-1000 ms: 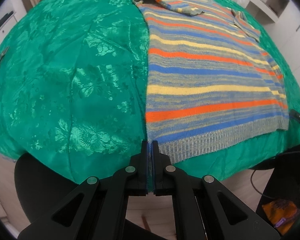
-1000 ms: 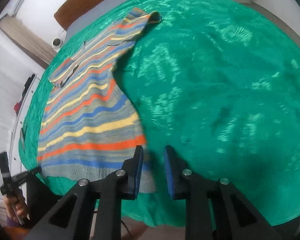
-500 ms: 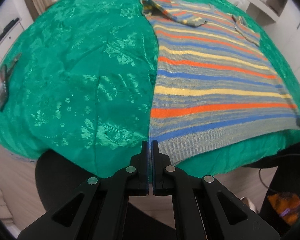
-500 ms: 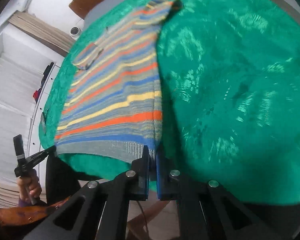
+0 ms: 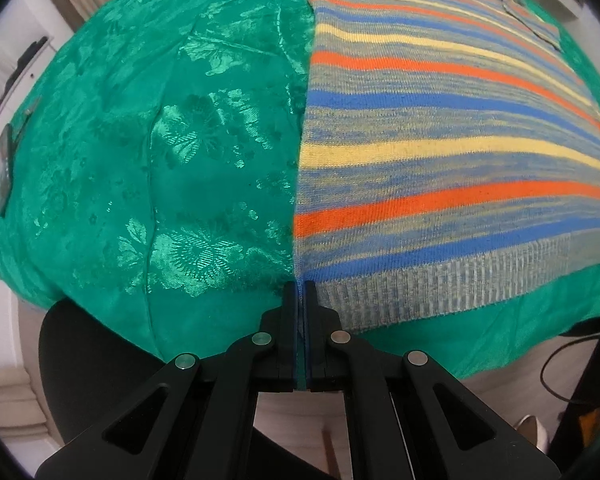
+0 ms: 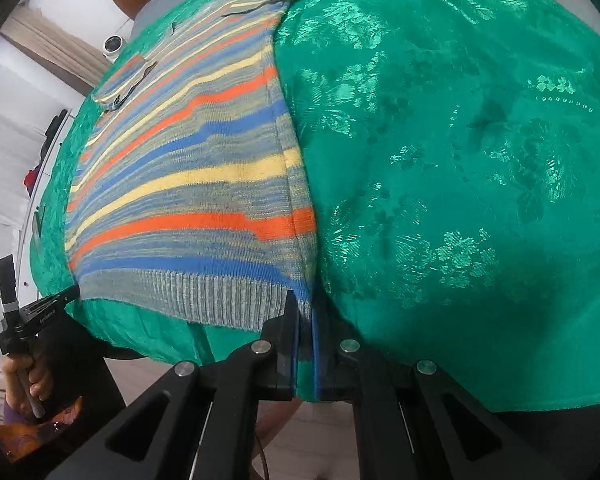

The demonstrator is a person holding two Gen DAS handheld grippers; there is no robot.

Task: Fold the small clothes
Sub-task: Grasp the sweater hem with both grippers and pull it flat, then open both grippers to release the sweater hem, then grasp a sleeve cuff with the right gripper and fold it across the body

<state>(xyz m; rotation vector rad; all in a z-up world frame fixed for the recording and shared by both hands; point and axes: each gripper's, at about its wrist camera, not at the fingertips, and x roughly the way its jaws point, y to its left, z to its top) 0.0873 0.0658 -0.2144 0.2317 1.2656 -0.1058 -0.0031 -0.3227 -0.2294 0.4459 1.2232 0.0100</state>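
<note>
**Both hem corners pinched**

Green floral cloth [image 5: 148,152] covers the table, and a striped sweater [image 5: 440,152] lies flat on it with its ribbed hem along the near edge, a sleeve folded over the top. White cupboards and a small white camera [image 6: 114,44] stand behind.

Left gripper [image 5: 299,292] sits at the hem's left corner, jaws pressed together on the knit edge there (a sliver of green cloth shows between them too). Compared with a second ago it is lower and closer in: the sweater fills far more of the left wrist view.

Right gripper [image 6: 303,312] has changed more. A second ago its jaws stood spread above the hem's right corner; now they are clamped on that corner, with grey-blue knit caught between the blue pads [image 6: 315,340]. The sweater's right side seam runs straight up from the pinch.

In the right wrist view, the left gripper shows at the far hem corner, held by a hand [image 6: 26,380].
</note>
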